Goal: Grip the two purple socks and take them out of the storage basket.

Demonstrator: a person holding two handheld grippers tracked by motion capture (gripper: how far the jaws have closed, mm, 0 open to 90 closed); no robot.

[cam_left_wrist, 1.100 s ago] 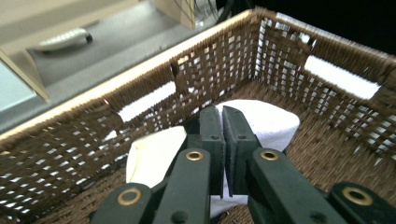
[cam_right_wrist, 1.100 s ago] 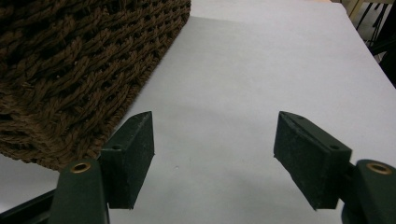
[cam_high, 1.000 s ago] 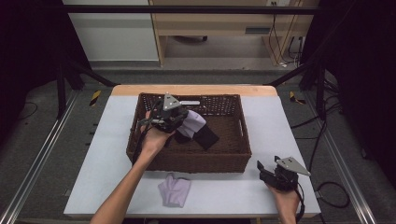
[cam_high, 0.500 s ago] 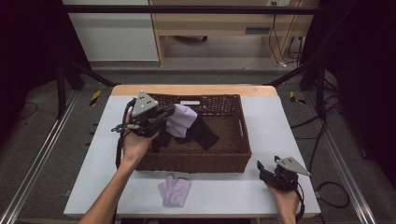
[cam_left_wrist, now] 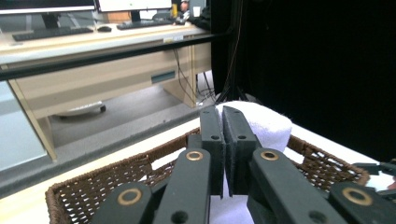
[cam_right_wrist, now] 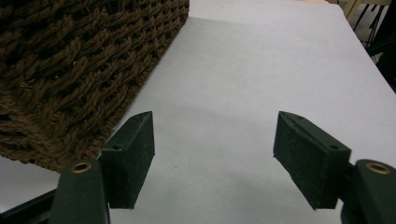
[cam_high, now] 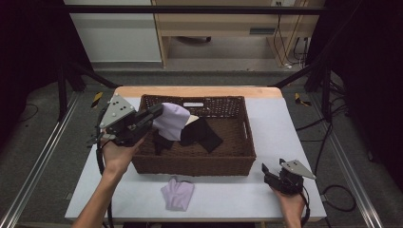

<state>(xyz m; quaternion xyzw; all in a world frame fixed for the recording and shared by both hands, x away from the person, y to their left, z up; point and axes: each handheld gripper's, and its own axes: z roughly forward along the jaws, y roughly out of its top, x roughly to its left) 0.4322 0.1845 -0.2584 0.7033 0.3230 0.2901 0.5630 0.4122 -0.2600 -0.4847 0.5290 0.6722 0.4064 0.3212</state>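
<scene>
Now the pale lilac cloth hangs bunched, soft and rumpled.

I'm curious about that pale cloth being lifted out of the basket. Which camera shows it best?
The high view: the pale cloth hangs whole from the left tool over the basket. The left gripper view gives just a white fold behind shut jaws.

left claw: raised, clamped | right claw: low, jaws apart
</scene>
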